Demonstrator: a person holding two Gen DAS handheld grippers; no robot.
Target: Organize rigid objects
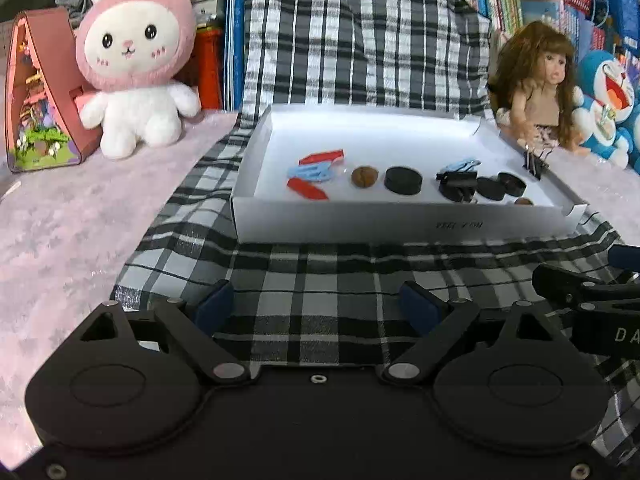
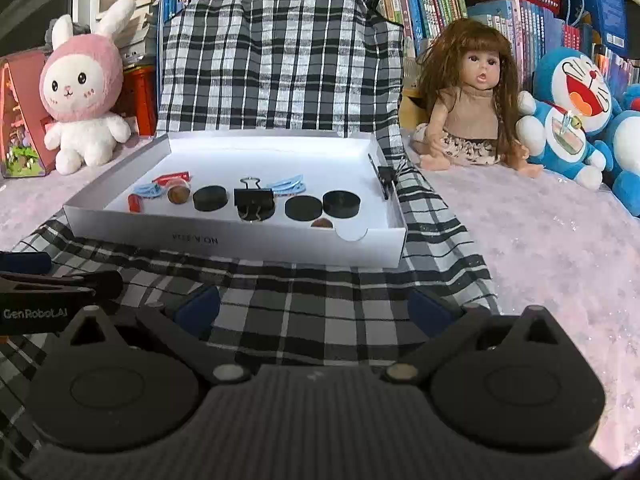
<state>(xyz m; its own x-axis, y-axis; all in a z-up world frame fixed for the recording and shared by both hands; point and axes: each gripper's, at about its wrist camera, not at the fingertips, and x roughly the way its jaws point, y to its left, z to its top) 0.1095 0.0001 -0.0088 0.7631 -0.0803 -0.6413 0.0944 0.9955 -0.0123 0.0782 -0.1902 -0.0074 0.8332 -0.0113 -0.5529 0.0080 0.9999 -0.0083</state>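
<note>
Left wrist view: left gripper [image 1: 316, 306] low over plaid cloth [image 1: 304, 280], short of white box [image 1: 400, 222], fingers spread wide, nothing between blue pads [image 1: 214, 304]. Right wrist view: right gripper [image 2: 316, 308] same story, jaws apart and empty, also short of the box's near wall; the other gripper's body visible at left edge. Task items all inside the box: red clips [image 1: 316, 172] and blue clips [image 1: 314, 171] bunched at left end, walnut [image 1: 364, 176] just beside them, black disc [image 2: 210, 198] next, binder clip [image 2: 253, 199] mid-row with wire handles up and toward back wall, two more black discs [image 2: 322, 205] touching at right, a second nut [image 2: 322, 223] tucked against near wall, another binder clip [image 1: 536, 164] clamped on right rim. Row runs left-right along box's long axis; red clips lie with long axes slanted across that line (exact angle hard to read through the fisheye). Step in hand: unclear, fits either grippers about to go in and sort, or backed out with items already laid in a row. Any next reach calls for clearing the near wall from above, and narrow approach between neighbours.
</note>
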